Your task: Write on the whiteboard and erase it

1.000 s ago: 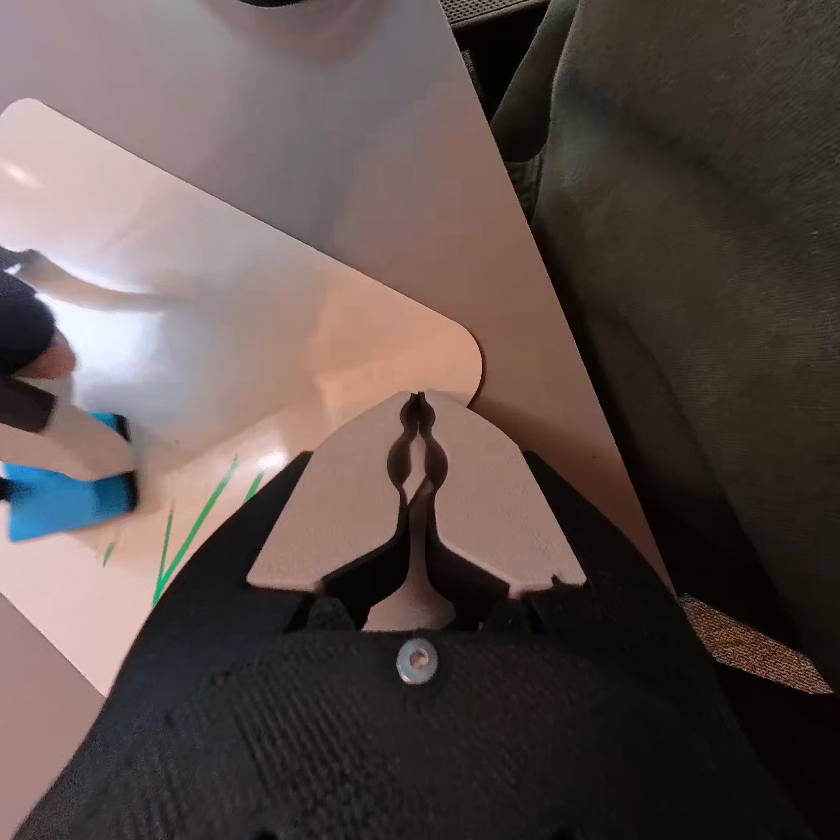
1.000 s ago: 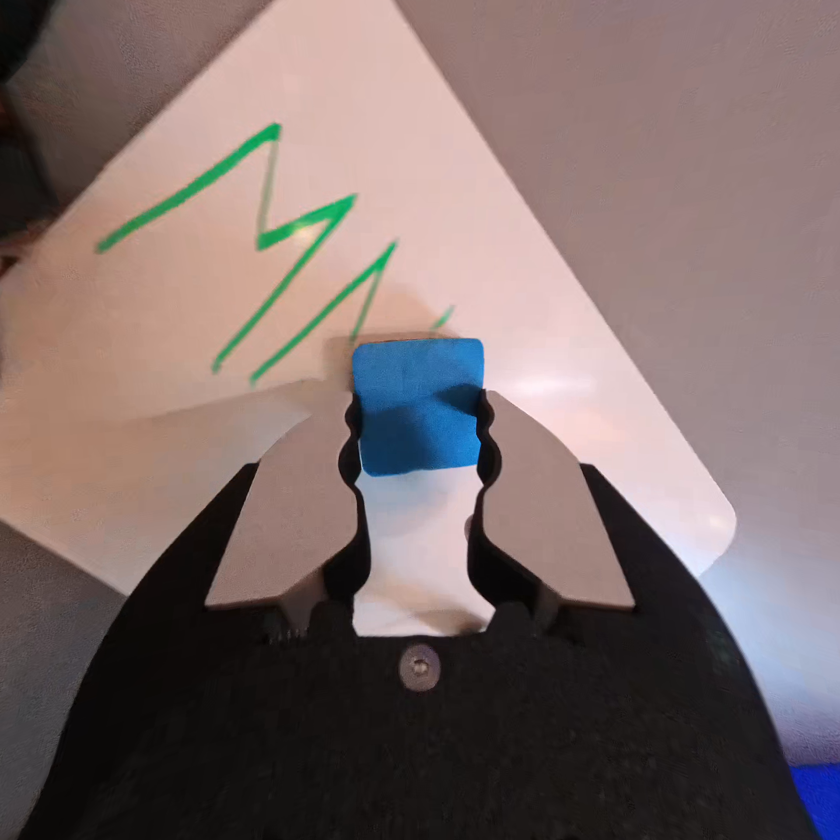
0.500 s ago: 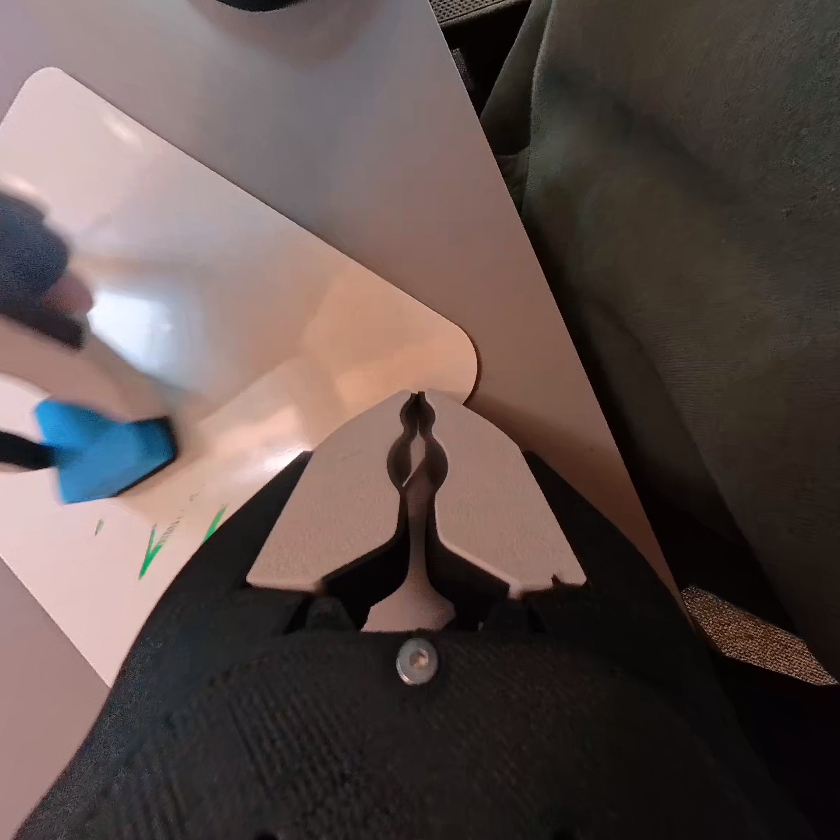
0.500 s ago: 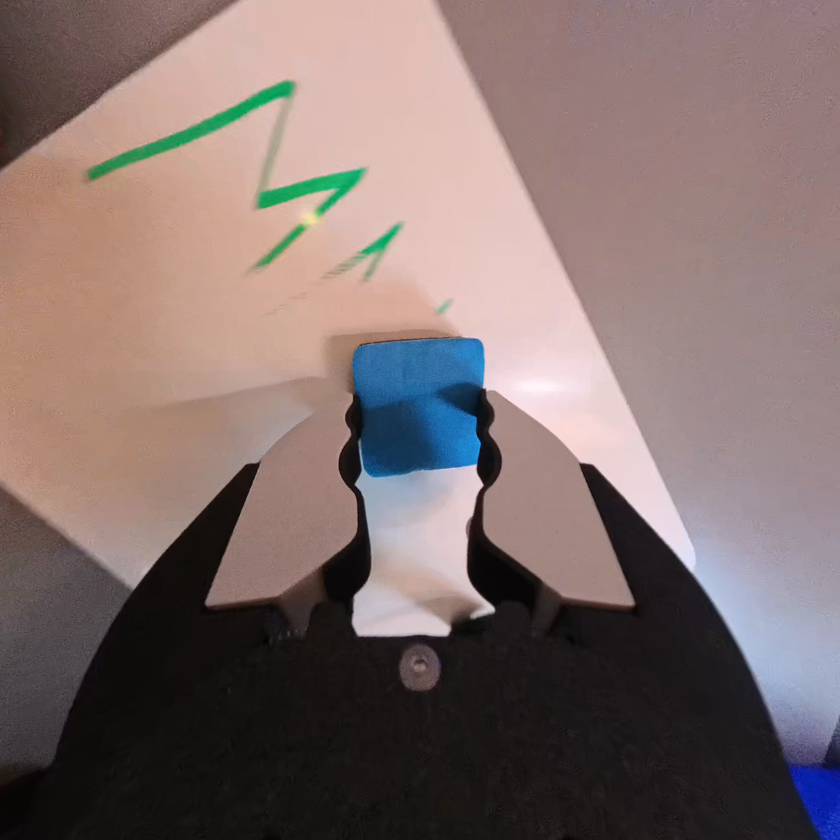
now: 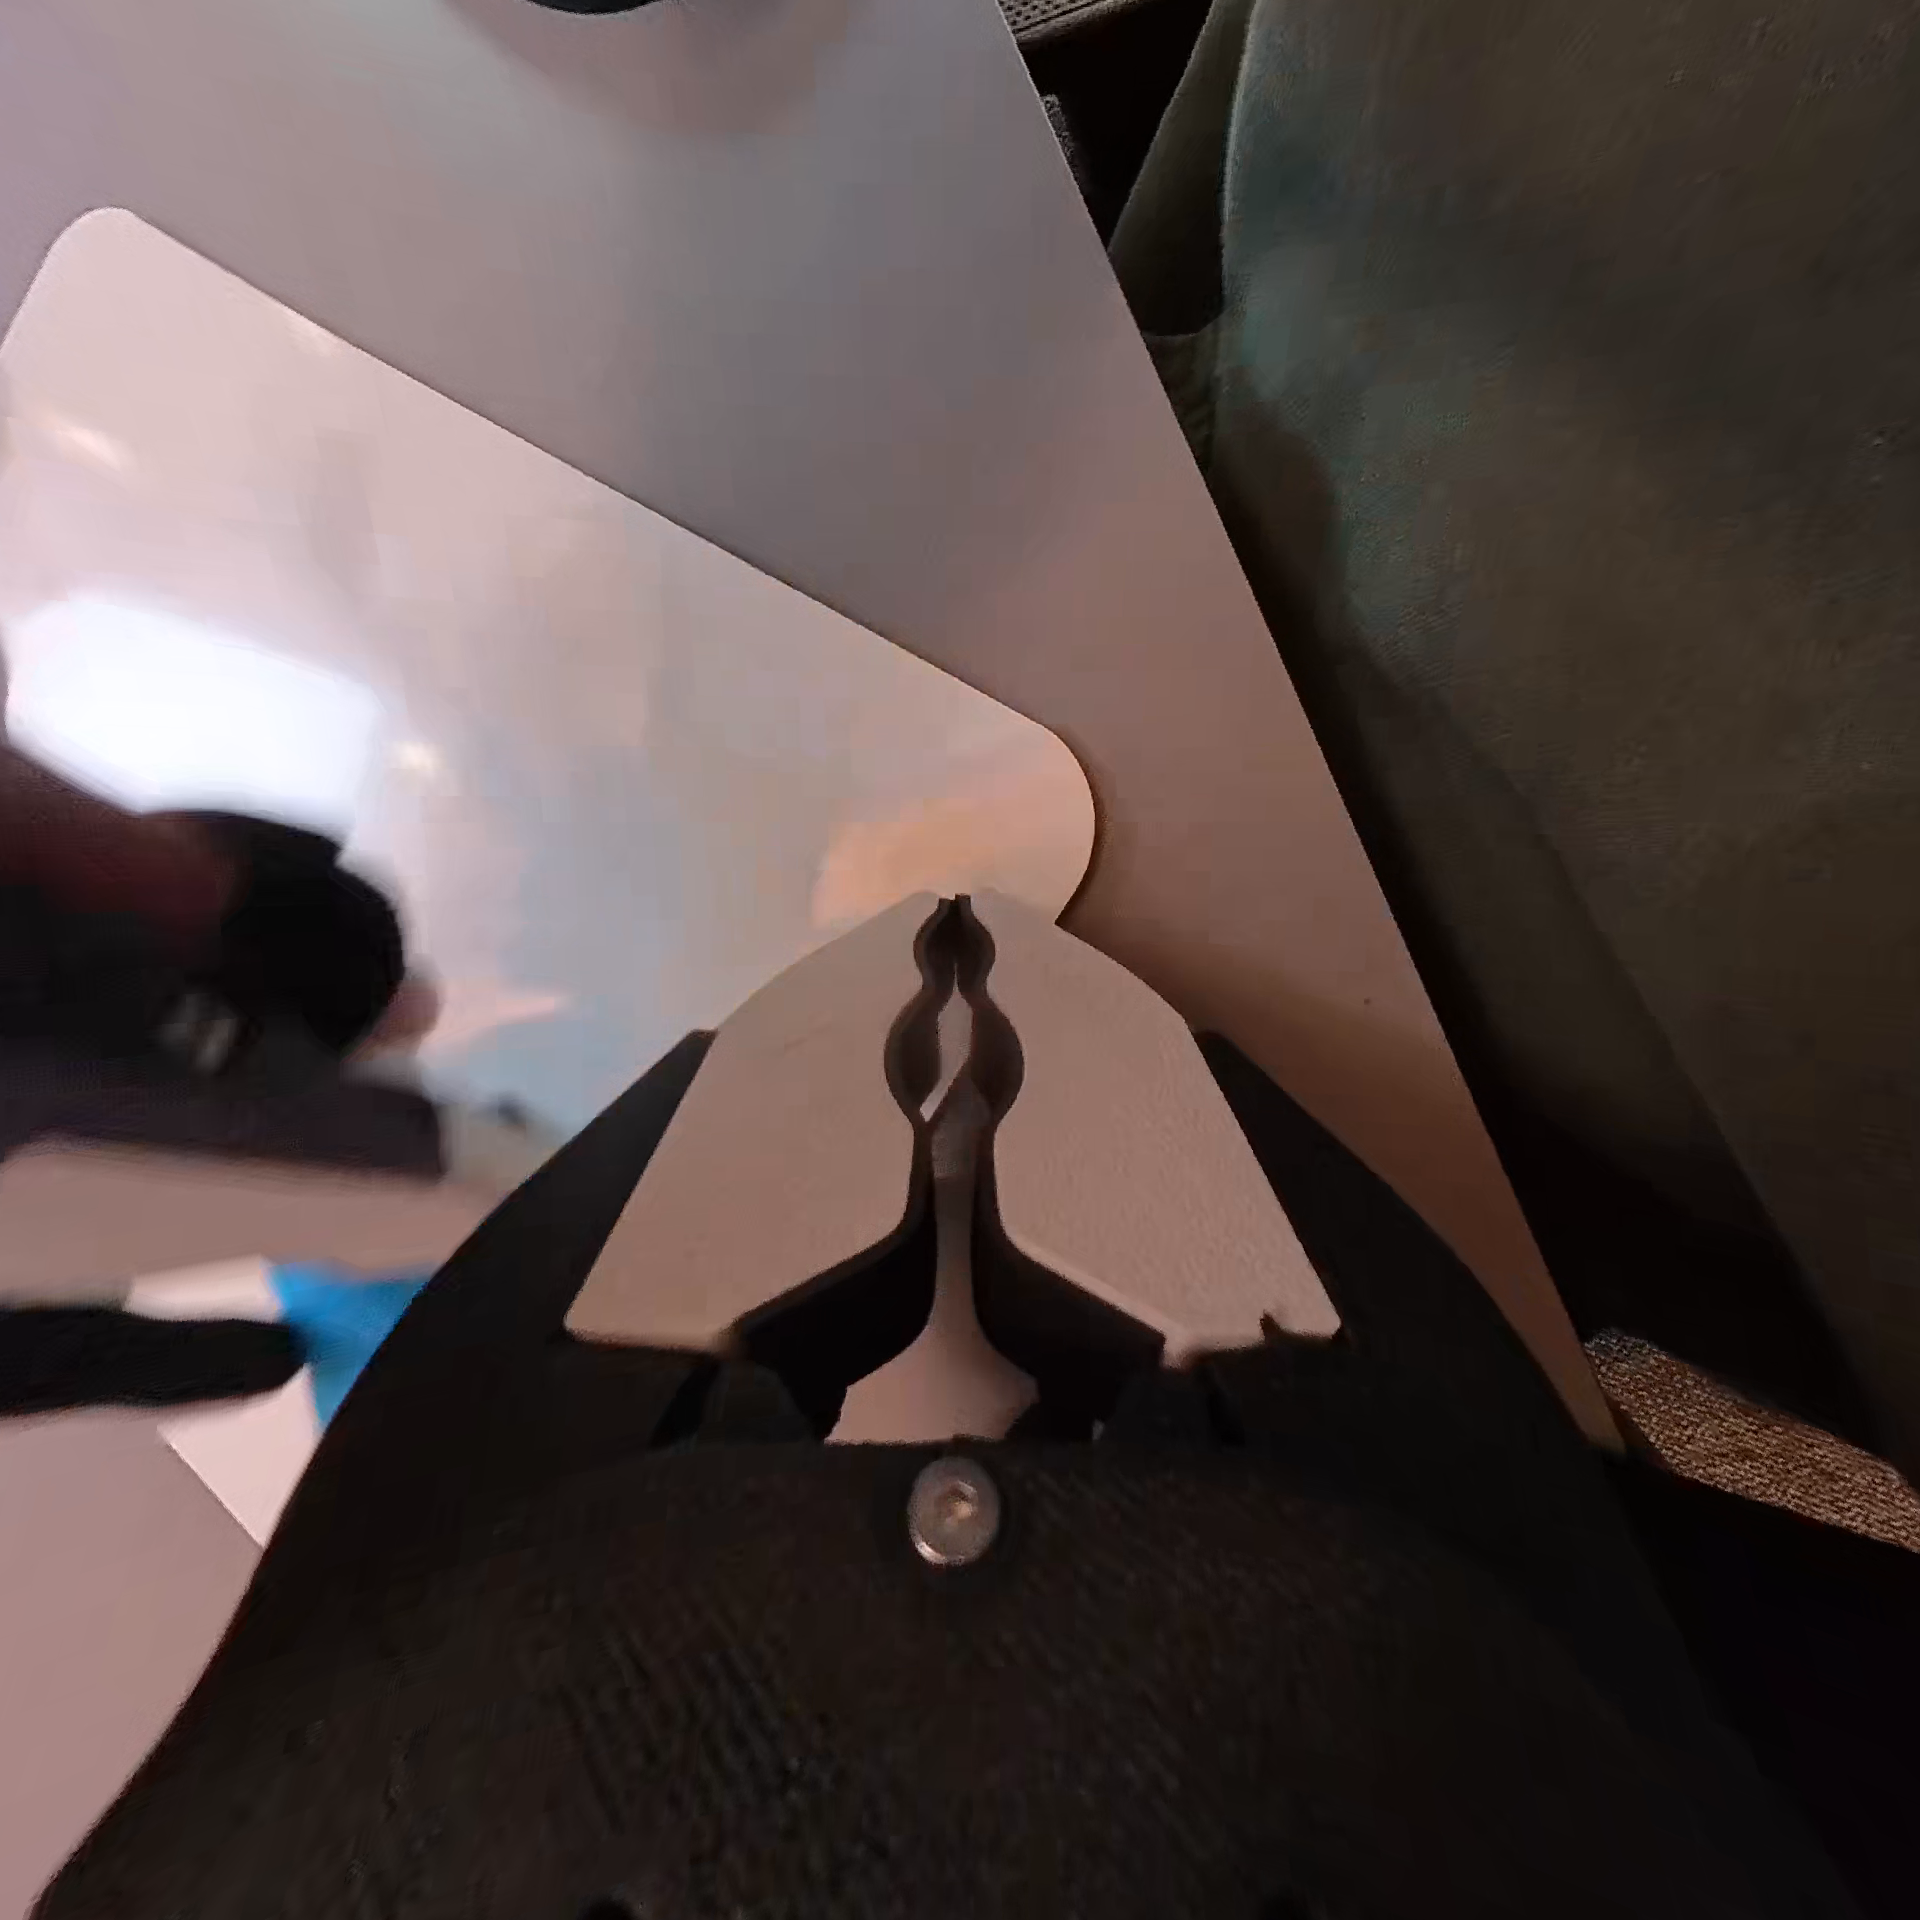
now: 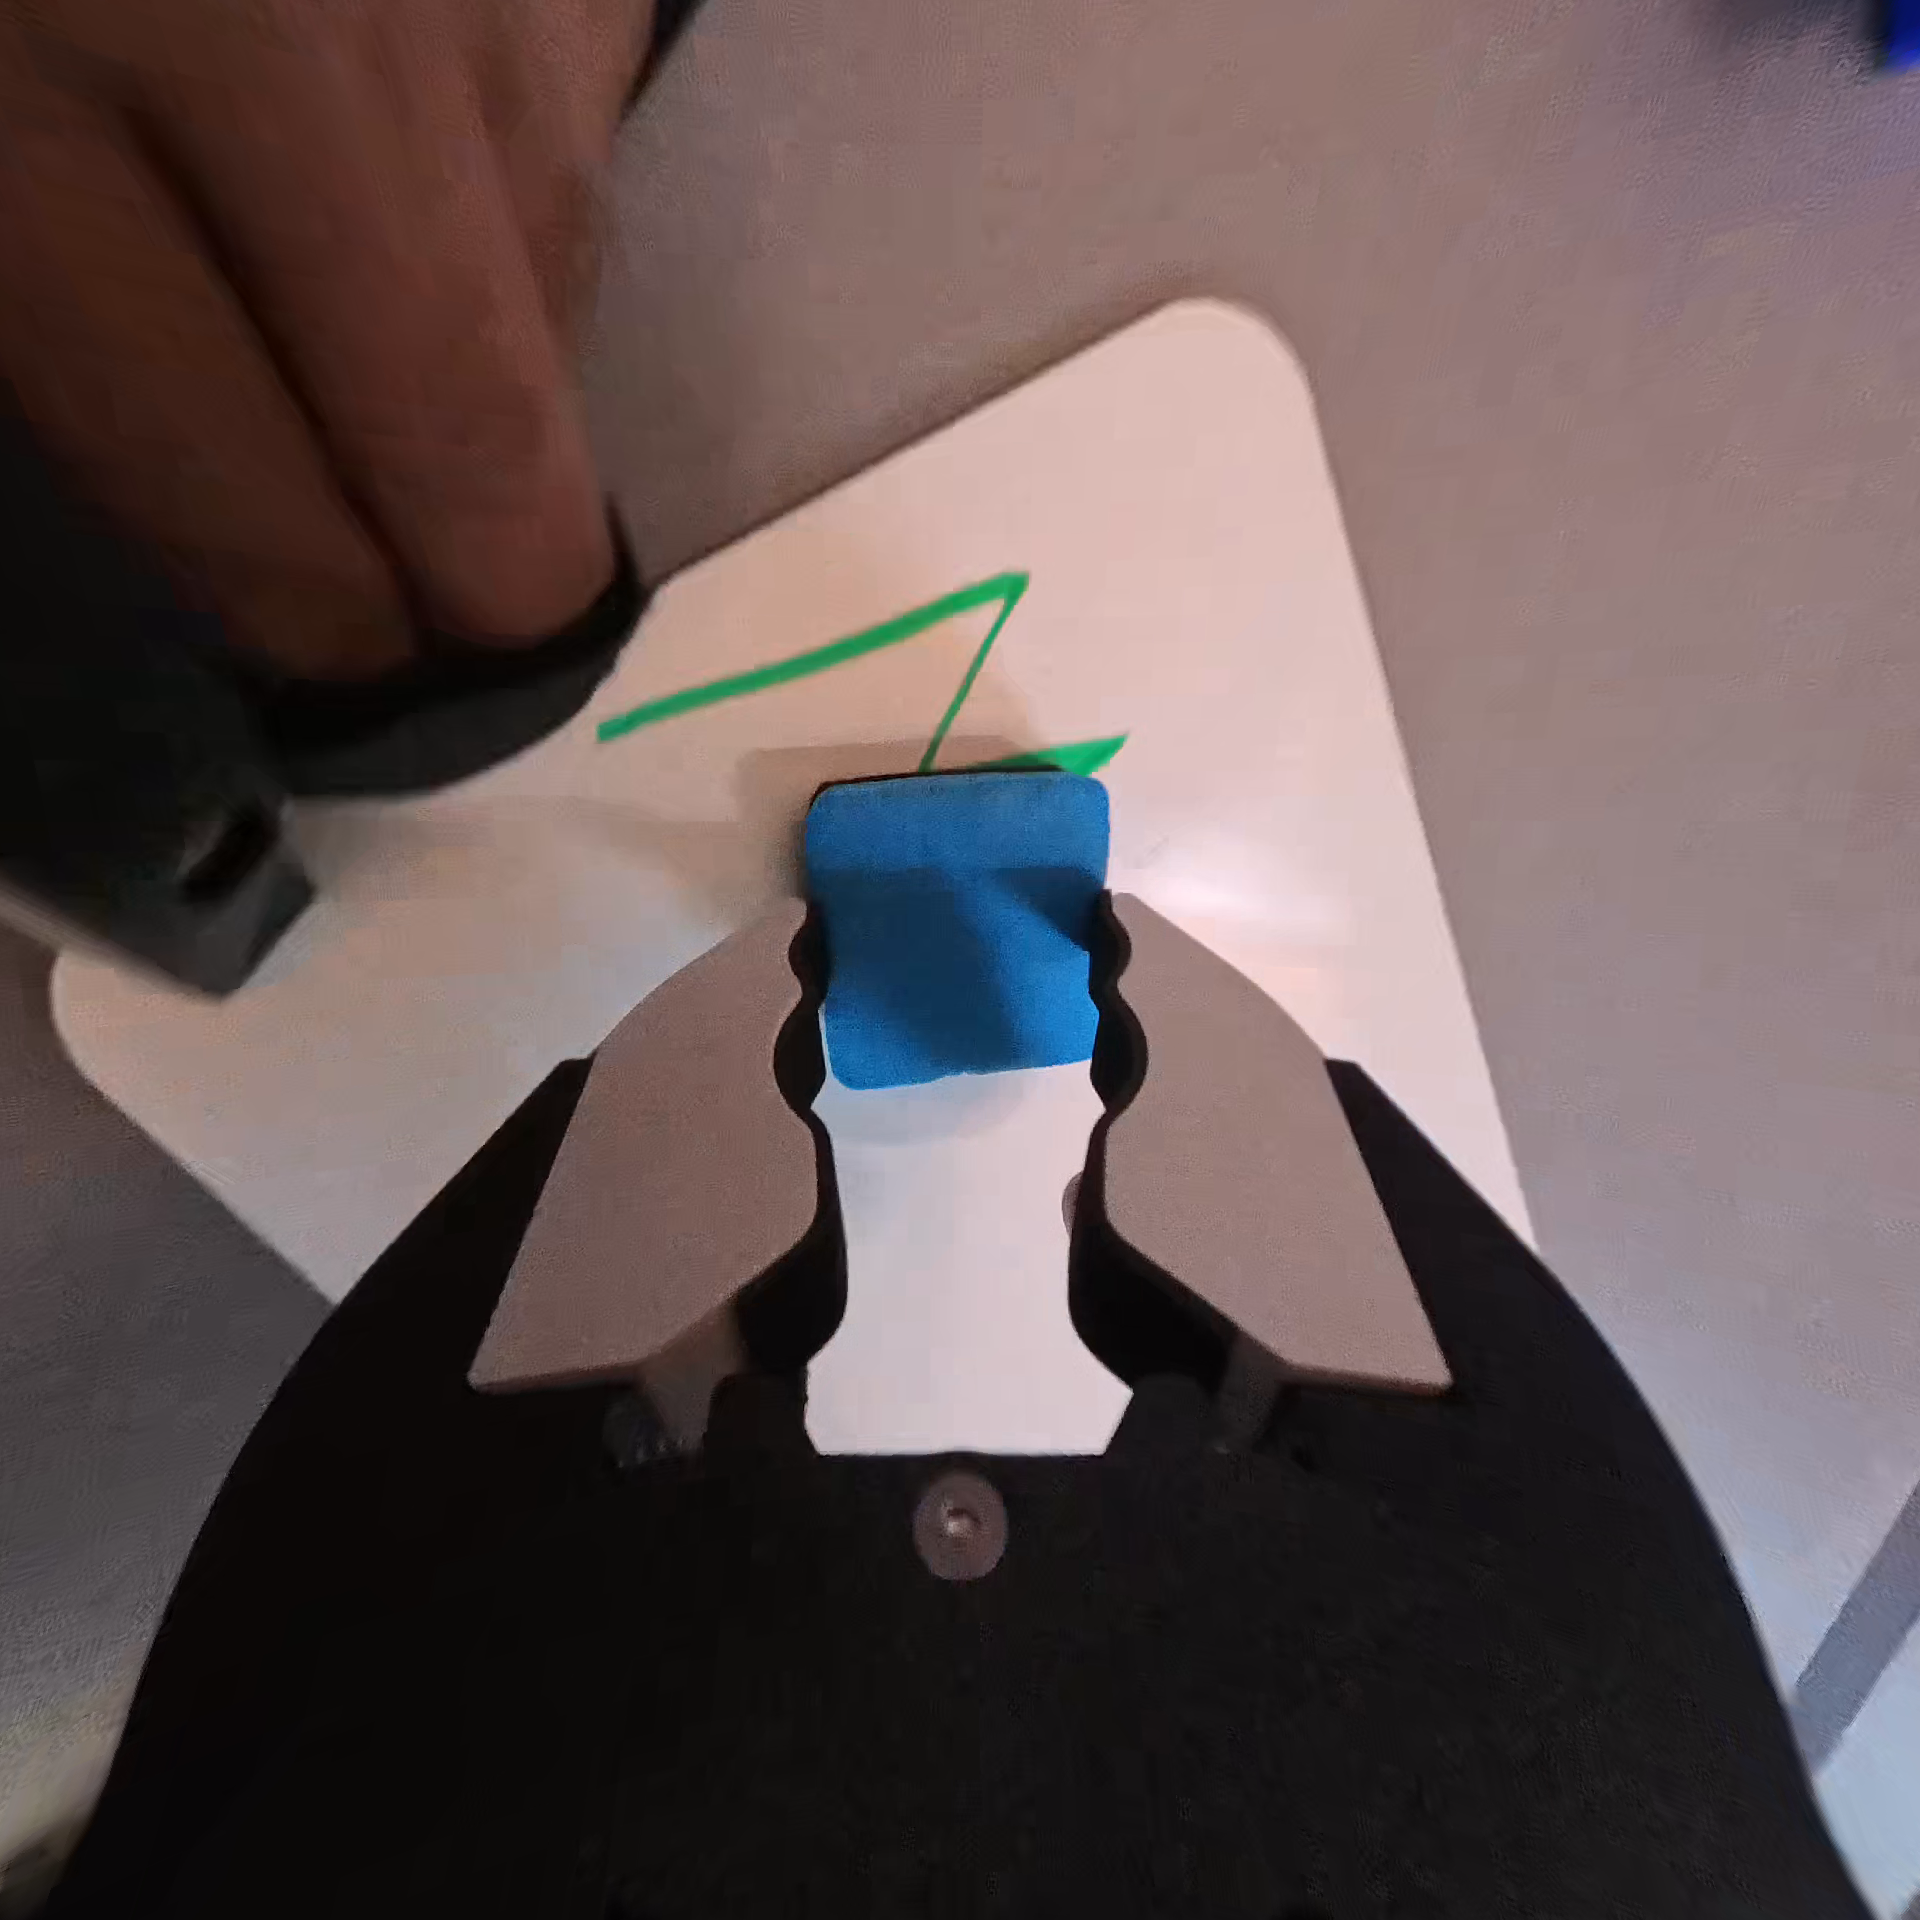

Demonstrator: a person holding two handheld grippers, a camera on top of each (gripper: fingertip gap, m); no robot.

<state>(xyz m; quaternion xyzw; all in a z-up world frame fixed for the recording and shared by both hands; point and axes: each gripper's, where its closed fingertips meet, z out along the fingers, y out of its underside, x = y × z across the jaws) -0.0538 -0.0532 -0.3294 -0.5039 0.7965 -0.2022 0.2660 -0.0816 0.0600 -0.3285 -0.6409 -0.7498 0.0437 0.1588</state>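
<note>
The whiteboard (image 6: 1195, 623) is a white sheet with rounded corners, laid flat on the grey table (image 6: 1558, 312). A green zigzag line (image 6: 831, 665) is drawn on the whiteboard. The blue eraser (image 6: 956, 925) is pressed flat against the whiteboard, touching the line's near end.

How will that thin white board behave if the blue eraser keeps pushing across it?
The thin white rounded-corner whiteboard looks light and glossy, so it may slide on the smooth grey table. The shut left gripper at its corner probably steadies it. The blue foam eraser likely compresses.
</note>
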